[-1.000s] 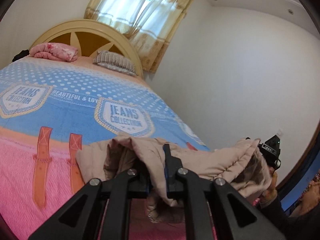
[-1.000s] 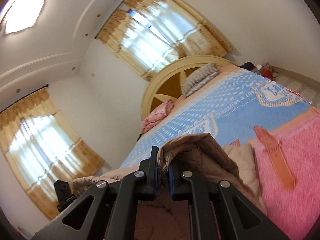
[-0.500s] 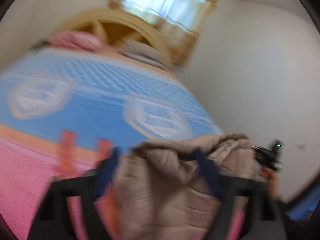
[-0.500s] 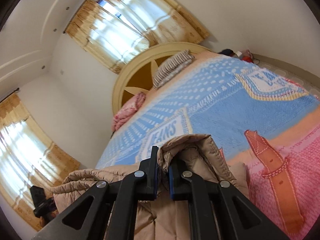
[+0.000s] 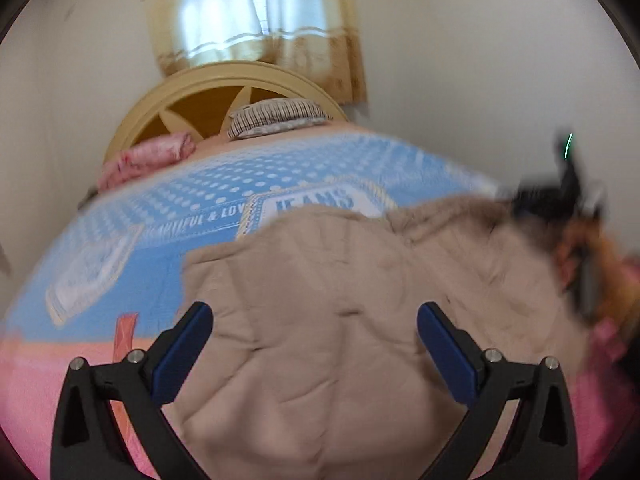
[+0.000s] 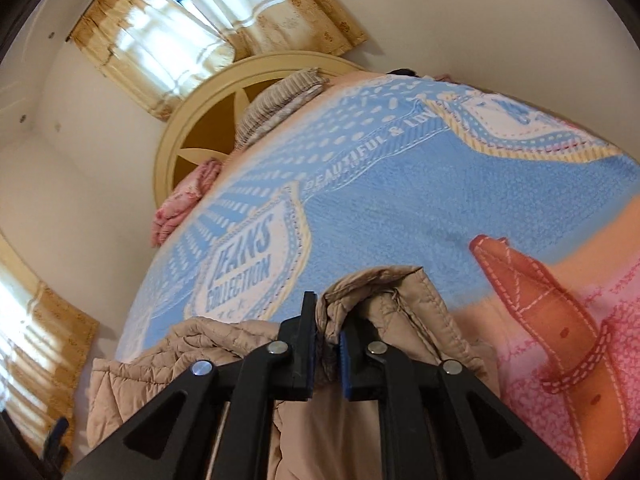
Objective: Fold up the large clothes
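Observation:
A beige quilted jacket (image 5: 340, 320) lies spread on the bed's blue and pink blanket (image 5: 168, 248). My left gripper (image 5: 314, 332) is open wide above it and holds nothing. My right gripper (image 6: 328, 340) is shut on a bunched edge of the jacket (image 6: 384, 300) and holds it just above the blanket (image 6: 400, 208). In the left wrist view the right gripper (image 5: 560, 196) shows blurred at the jacket's far right end.
A round cream headboard (image 5: 240, 92) stands at the far end with a striped pillow (image 5: 276, 118) and a pink folded cover (image 5: 144, 158). A curtained window (image 6: 168, 36) is behind it. White walls close both sides.
My left gripper has opened and let go of the jacket, which has dropped flat on the bed. My right gripper has come lower toward the blanket, still gripping the jacket.

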Action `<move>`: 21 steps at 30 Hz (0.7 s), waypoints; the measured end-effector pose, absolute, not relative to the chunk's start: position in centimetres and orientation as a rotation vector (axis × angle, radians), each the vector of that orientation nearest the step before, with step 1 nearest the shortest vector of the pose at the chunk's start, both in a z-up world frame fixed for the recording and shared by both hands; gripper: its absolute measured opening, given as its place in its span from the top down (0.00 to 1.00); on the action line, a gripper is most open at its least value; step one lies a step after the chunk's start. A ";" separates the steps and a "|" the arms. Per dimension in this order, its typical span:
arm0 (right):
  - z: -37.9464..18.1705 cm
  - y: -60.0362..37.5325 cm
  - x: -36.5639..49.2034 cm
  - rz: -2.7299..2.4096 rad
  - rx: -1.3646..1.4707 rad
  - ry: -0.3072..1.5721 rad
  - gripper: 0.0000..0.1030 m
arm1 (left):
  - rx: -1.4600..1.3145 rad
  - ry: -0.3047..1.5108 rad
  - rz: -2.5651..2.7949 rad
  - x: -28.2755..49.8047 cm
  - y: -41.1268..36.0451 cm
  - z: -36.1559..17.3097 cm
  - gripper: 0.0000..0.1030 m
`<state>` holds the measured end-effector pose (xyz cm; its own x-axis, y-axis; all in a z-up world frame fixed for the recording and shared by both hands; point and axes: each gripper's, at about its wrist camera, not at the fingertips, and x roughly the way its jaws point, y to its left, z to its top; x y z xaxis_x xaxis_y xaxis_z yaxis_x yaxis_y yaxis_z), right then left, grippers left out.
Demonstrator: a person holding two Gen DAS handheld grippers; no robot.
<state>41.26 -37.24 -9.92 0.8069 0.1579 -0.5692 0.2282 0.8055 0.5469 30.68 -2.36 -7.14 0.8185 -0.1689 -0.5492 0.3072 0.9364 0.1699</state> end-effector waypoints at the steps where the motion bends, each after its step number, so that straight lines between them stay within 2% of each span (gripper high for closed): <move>1: -8.9 -36.8 40.6 -0.036 0.617 0.618 0.65 | 0.313 0.545 -0.198 31.2 -3.8 -8.3 0.00; 2: -8.0 -36.1 39.8 -0.027 0.576 0.590 0.48 | 0.347 0.531 -0.166 31.7 -4.6 -9.0 0.00; 4: -6.1 -34.5 38.1 -0.029 0.480 0.532 0.38 | 0.414 0.530 -0.063 33.3 -5.7 -10.7 0.00; 7: -4.6 -31.1 35.9 0.077 0.362 0.497 0.38 | 0.400 0.557 0.008 35.2 -5.2 -11.8 0.00; 13: -8.2 -23.8 37.0 0.214 0.140 0.673 0.38 | 0.355 0.611 0.071 36.8 -4.5 -12.6 0.00; 16: -11.0 -23.4 39.2 0.188 0.140 0.774 0.38 | 0.324 0.642 0.066 38.4 -4.1 -12.6 0.00; 21: -13.3 -25.6 40.6 0.143 0.222 0.793 0.39 | 0.305 0.661 0.071 40.1 -4.0 -13.7 0.00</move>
